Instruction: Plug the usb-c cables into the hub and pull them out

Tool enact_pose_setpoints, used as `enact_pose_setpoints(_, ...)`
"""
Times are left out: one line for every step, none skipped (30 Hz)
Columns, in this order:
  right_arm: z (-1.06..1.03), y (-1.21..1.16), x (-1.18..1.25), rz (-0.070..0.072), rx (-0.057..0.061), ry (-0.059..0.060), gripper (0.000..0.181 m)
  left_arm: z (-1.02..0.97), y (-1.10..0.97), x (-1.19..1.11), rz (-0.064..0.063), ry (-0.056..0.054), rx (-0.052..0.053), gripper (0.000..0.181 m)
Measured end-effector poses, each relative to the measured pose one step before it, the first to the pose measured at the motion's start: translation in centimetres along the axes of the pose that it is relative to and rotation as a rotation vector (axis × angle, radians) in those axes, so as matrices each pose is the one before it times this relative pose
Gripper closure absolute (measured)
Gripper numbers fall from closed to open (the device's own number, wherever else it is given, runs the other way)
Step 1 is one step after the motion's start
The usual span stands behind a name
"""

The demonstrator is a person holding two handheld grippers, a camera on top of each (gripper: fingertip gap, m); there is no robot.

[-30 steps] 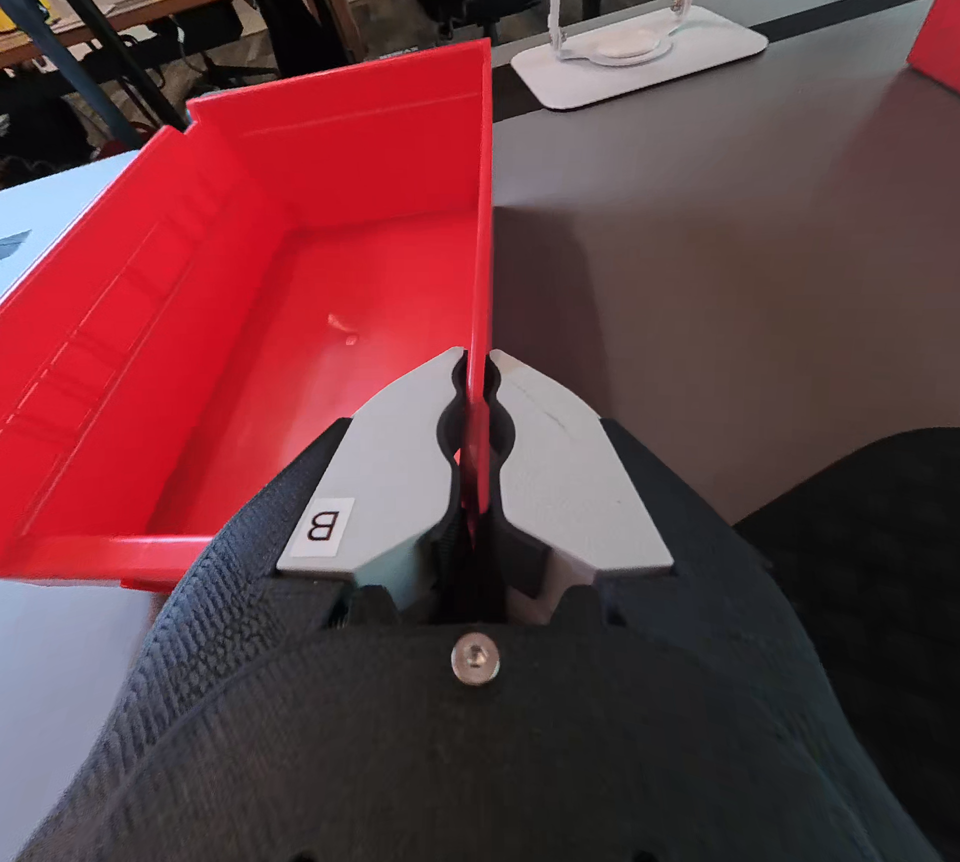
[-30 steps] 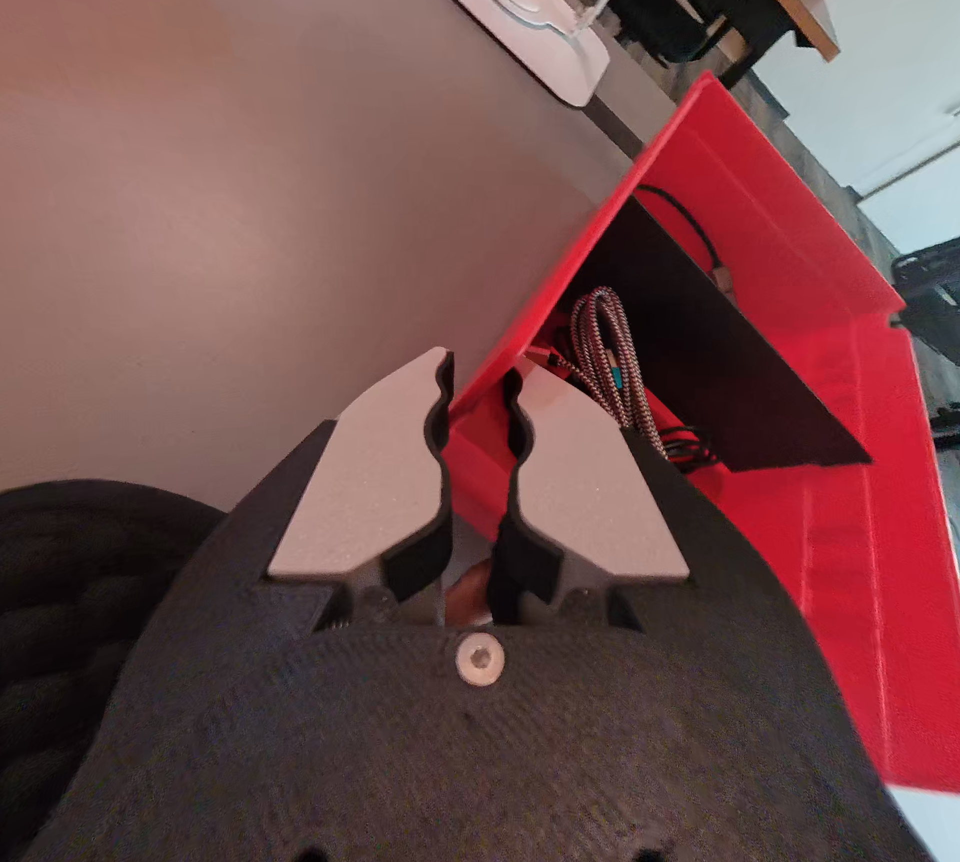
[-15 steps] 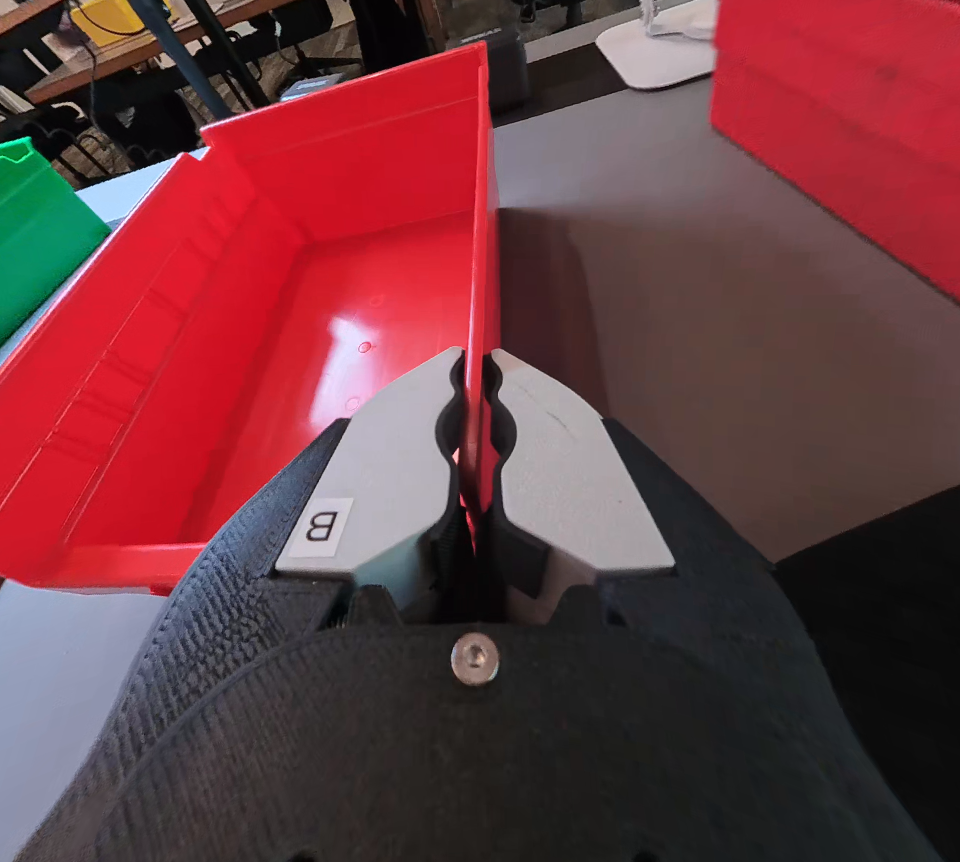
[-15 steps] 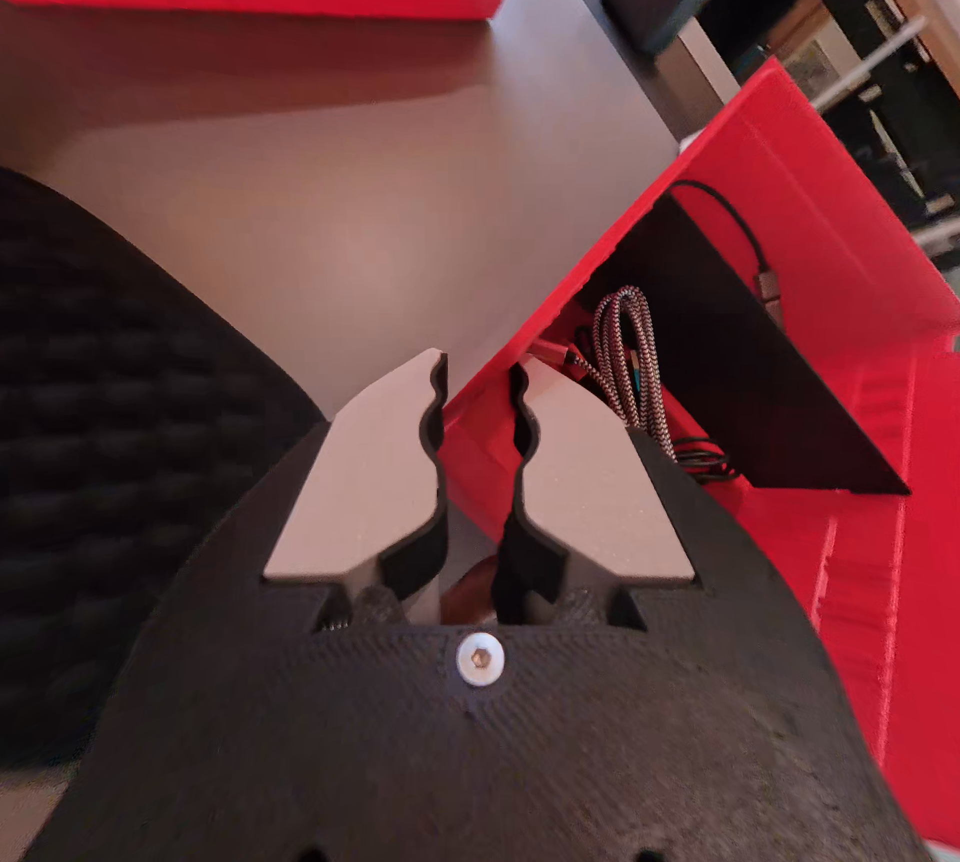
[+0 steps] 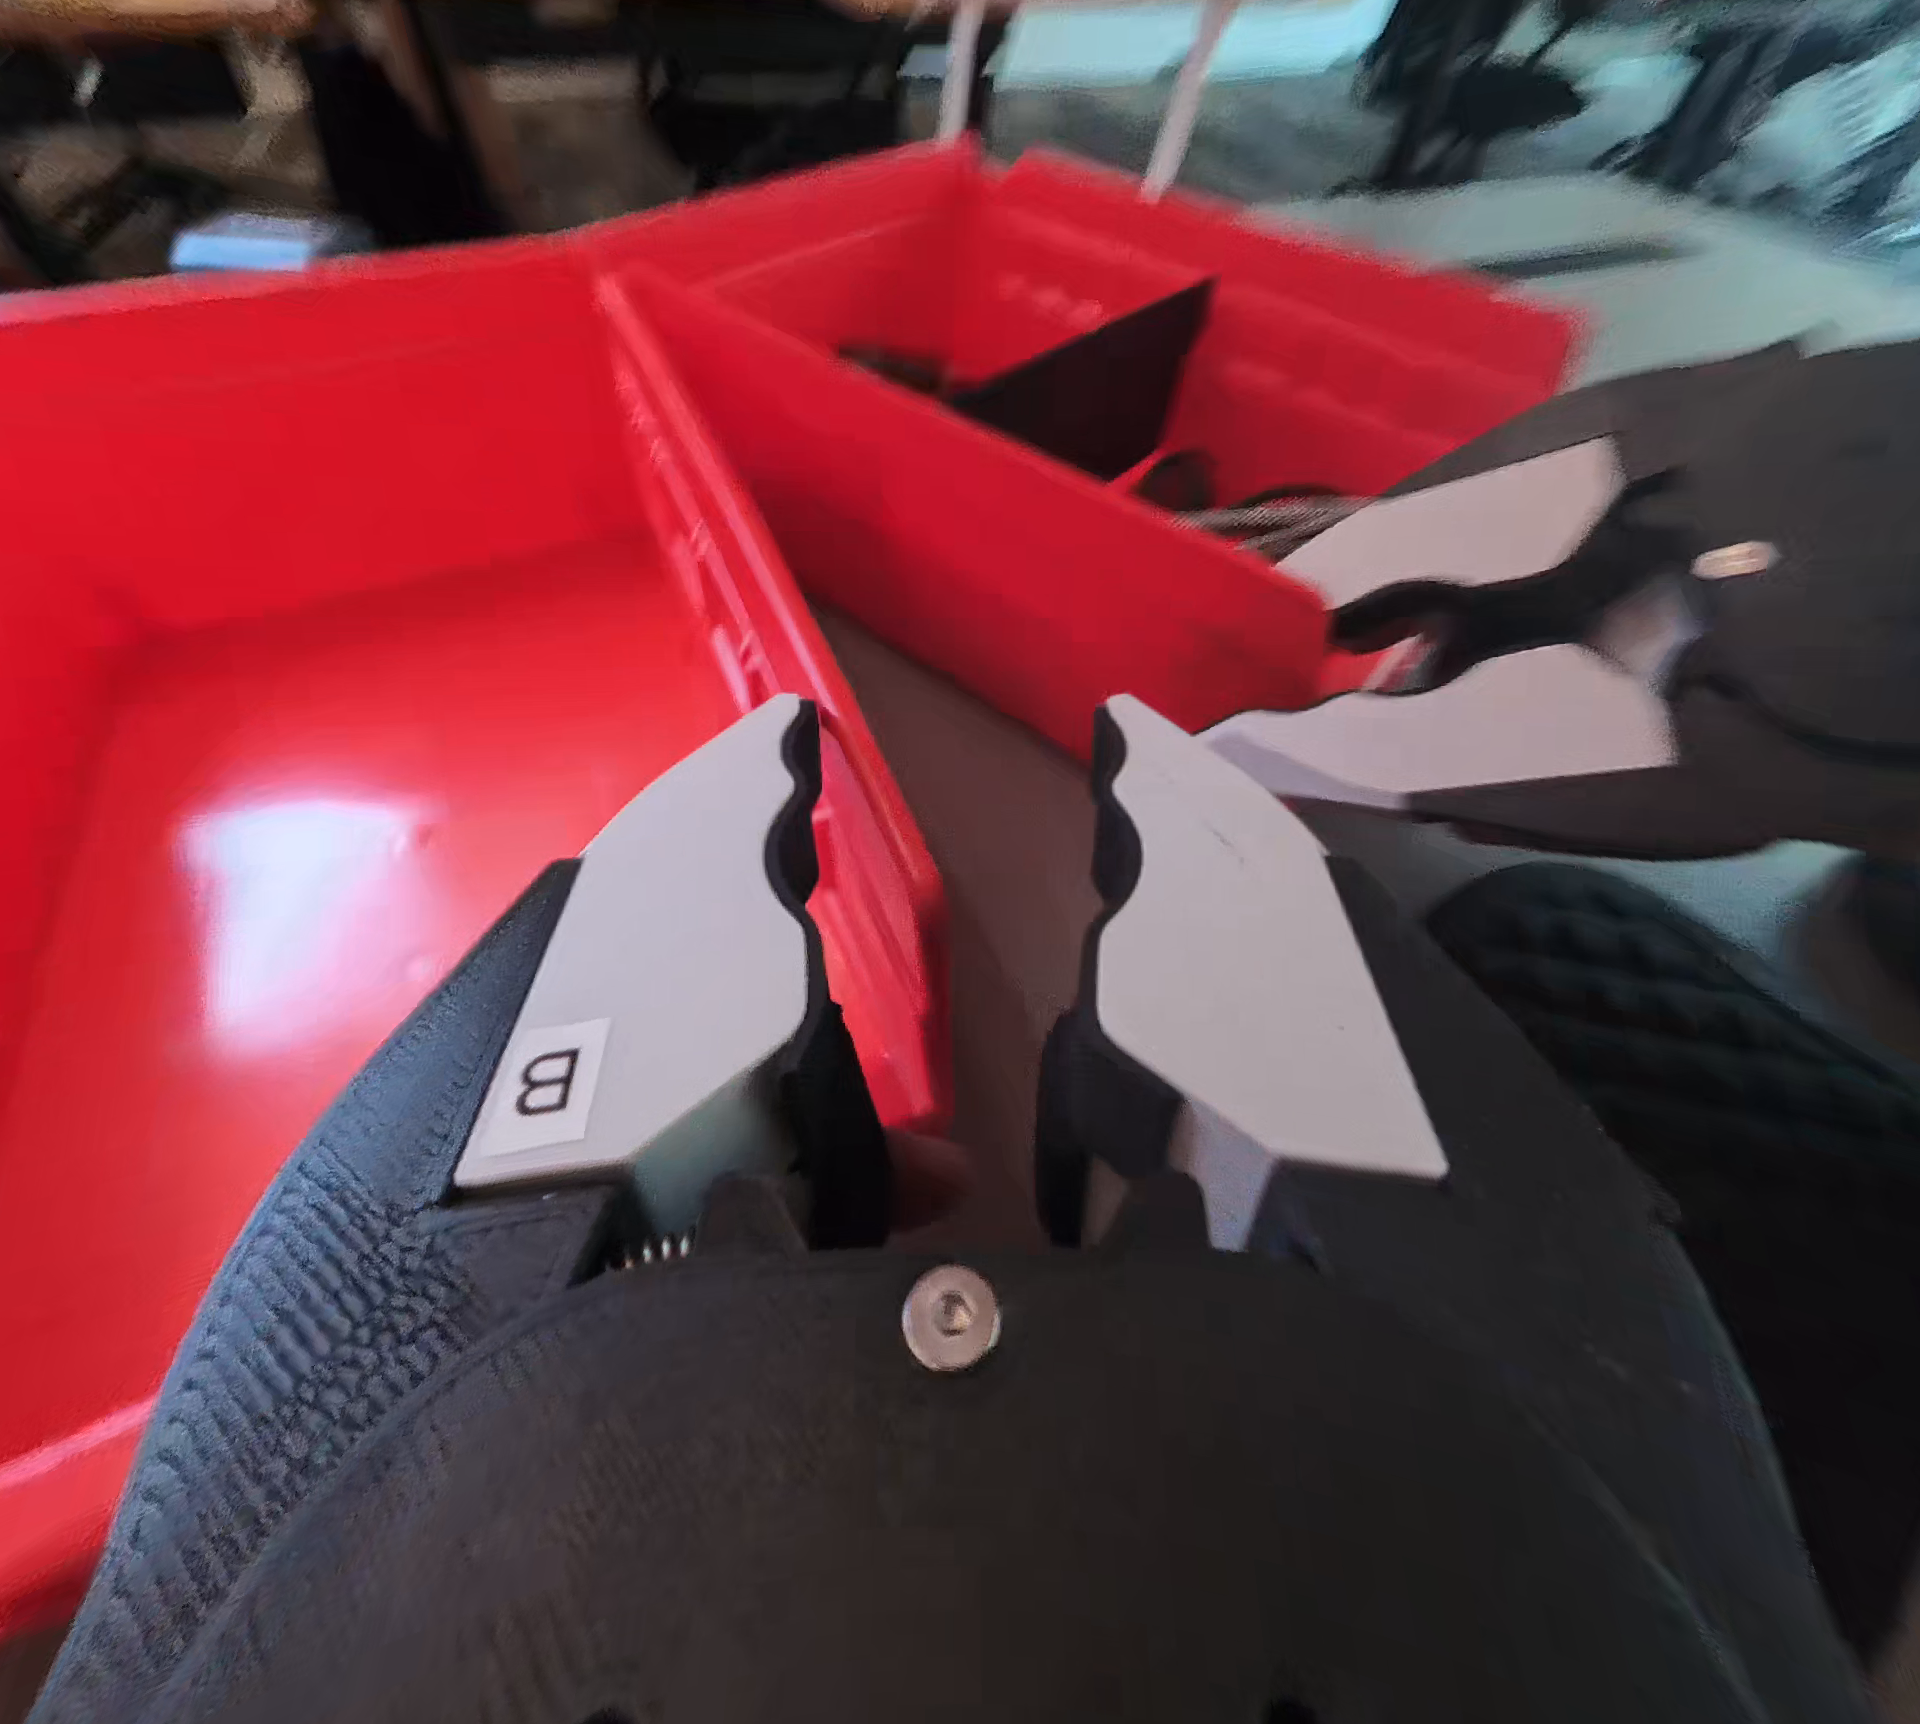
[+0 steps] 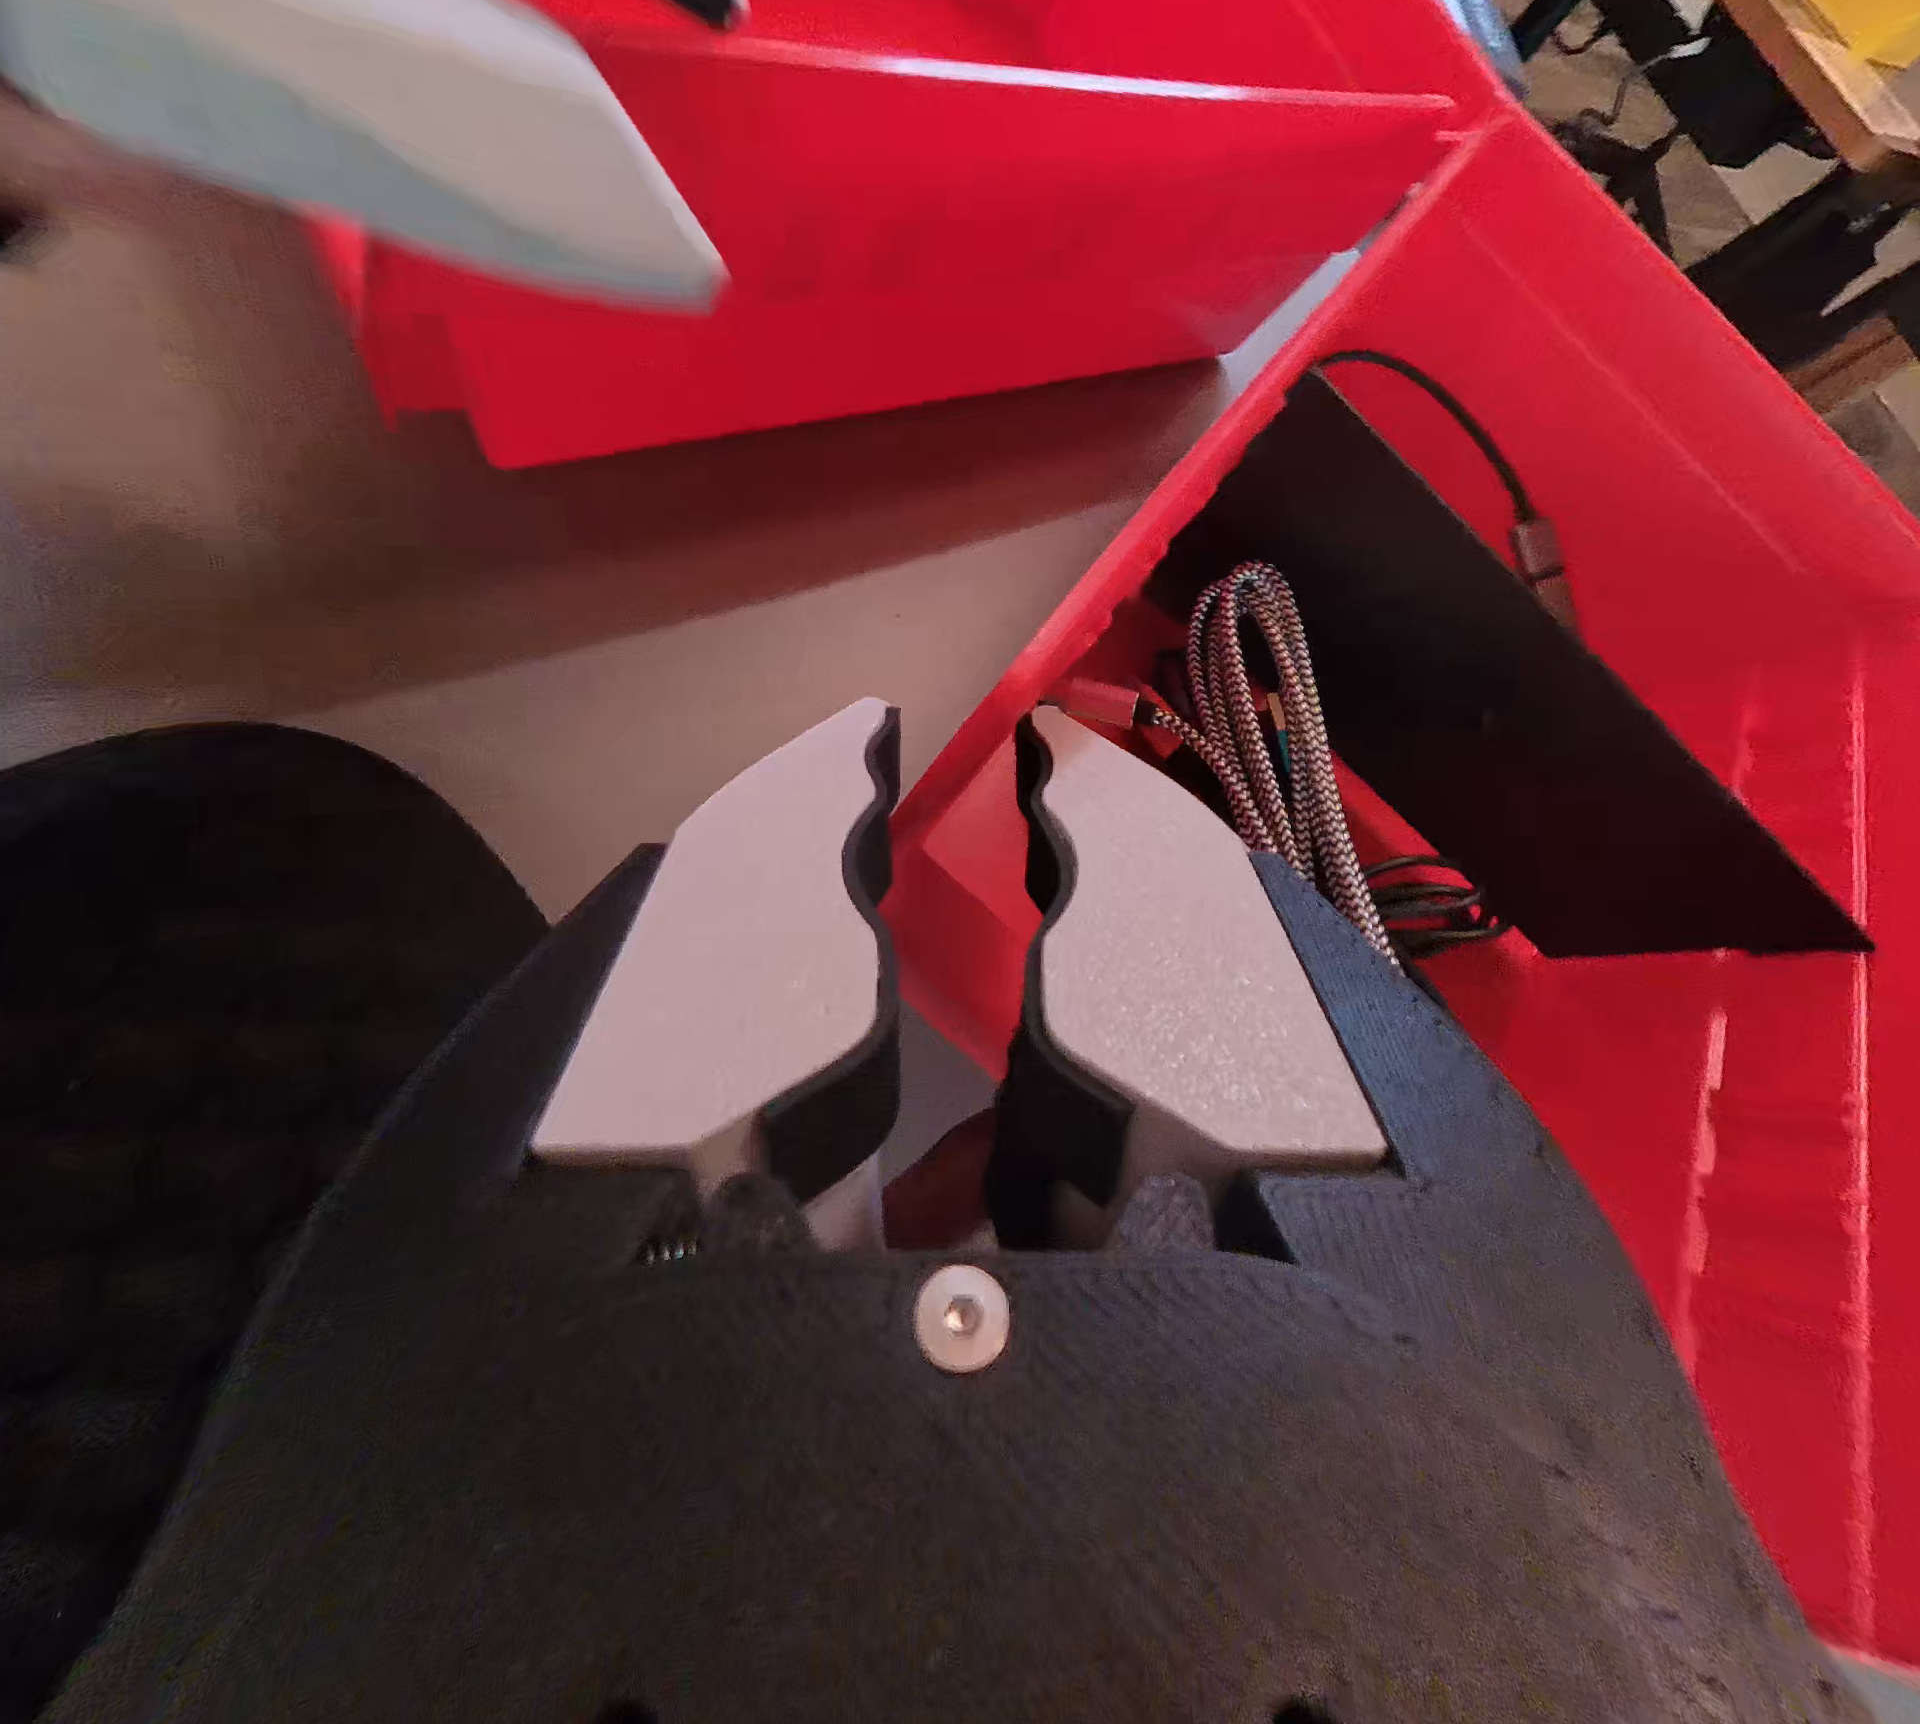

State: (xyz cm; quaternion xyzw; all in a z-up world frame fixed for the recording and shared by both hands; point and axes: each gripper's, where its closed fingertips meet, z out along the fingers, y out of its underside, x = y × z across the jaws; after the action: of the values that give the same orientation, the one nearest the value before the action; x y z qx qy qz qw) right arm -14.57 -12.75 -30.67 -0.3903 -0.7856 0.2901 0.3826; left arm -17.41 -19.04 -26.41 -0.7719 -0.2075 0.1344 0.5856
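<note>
Left jaws: your left gripper [image 5: 956, 729] has its two fingers spread wide, gripping nothing; the side wall of the empty red bin [image 5: 343, 687] lies just inside the left finger, bare table [image 5: 987, 853] fills the rest of the gap

Right jaws: your right gripper [image 6: 956, 724] stands partly apart, straddling the near wall of the divided red bin [image 6: 1662, 448]; whether the pads touch that wall cannot be told

Pose: each gripper points forward and down over the table; in the left wrist view your right gripper [image 5: 1340, 630] comes in from the right, tips at the divided bin's corner [image 5: 997, 531], just ahead of your left jaws

Bins: two red bins, meeting at their far corners and spreading apart toward you, with a wedge of table between them

Divider: one black divider panel [image 6: 1507, 739] stands upright across the divided bin, just beyond your right finger

Cables: one braided cable [image 6: 1247, 718], black-and-white weave, looped in a bundle beside the right finger on the near side of the panel, a red plug end [image 6: 1101, 703] just off the fingertip; one thin black cable [image 6: 1475, 448] runs over the panel's far side to a dark connector; a coil of thin black cord [image 6: 1434, 905] lies at the panel's foot

Hub: not made out in either view

Blur: the left wrist view is smeared, so far details are unclear
</note>
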Motion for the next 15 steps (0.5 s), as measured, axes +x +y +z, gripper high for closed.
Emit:
enact_pose_setpoints(-0.158, 0.026, 0.277, 0.0179, 0.0206, 0.0227, 0.158, -1.171, -1.491, 0.447, 0.0136, 0.0587, 0.0858, 0.133)
enact_pose_setpoints(-0.302, -0.143, 0.399, 0.0135, 0.0306, 0.0345, 0.152, -1.406, -1.541, -0.131, 0.0102, 0.0175, 0.0877, 0.133)
enact_pose_setpoints(-0.428, -0.376, 0.384, 0.0107, 0.0388, 0.0338, 0.147, -1.502, -1.585, -0.640, 0.0157, -0.0115, 0.0895, 0.133)
enact_pose_setpoints(-0.560, -0.818, 0.464, 0.0140, 0.0578, 0.0397, 0.143, -1.552, -1.504, -1.334, 0.0188, -0.0544, 0.0891, 0.133)
enact_pose_setpoints(-0.655, -1.382, 0.318, 0.0161, 0.0877, 0.0295, 0.139, -1.580, -1.145, -2.447, 0.0161, -0.1246, 0.0729, 0.132)
enact_pose_setpoints(-0.695, -1.799, -0.097, 0.0221, 0.1076, 0.0053, 0.135, -1.478, -0.603, -3.320, 0.0301, -0.1732, 0.0482, 0.126)
enact_pose_setpoints(-0.606, -1.811, -0.404, 0.0371, 0.1034, -0.0077, 0.134, -1.039, 0.169, -3.524, 0.0553, -0.1735, 0.0101, 0.116)
enact_pose_setpoints(-0.368, -1.459, -0.706, 0.0493, 0.0785, -0.0195, 0.133, -0.350, 1.050, -2.877, 0.0661, -0.1212, -0.0311, 0.103)
enact_pose_setpoints(-0.089, -0.873, -0.975, 0.0528, 0.0461, -0.0293, 0.127, 0.240, 2.058, -1.921, 0.0341, -0.0651, -0.0831, 0.092)
enact_pose_setpoints(0.186, -0.221, -1.097, 0.0489, 0.0154, -0.0344, 0.119, 0.629, 2.477, -0.548, -0.0054, 0.0117, -0.1145, 0.086)
enact_pose_setpoints(0.367, 0.307, -1.098, 0.0397, -0.0059, -0.0344, 0.111, 0.780, 2.129, 0.223, -0.0291, 0.0488, -0.0965, 0.084)
enact_pose_setpoints(0.475, 0.737, -0.962, 0.0249, -0.0226, -0.0297, 0.107, 0.827, 1.594, 0.262, -0.0382, 0.0354, -0.0608, 0.084)
enact_pose_setpoints(0.528, 1.018, -0.714, 0.0078, -0.0347, -0.0201, 0.106, 0.786, 1.182, 0.421, -0.0235, 0.0336, -0.0354, 0.084)
enact_pose_setpoints(0.512, 1.117, -0.418, -0.0025, -0.0427, -0.0057, 0.103, 0.561, 0.861, 0.410, -0.0115, 0.0231, -0.0388, 0.094)
enact_pose_setpoints(0.398, 0.876, -0.204, -0.0074, -0.0427, 0.0041, 0.104, 0.153, 0.195, -0.214, 0.0078, -0.0277, -0.0197, 0.098)
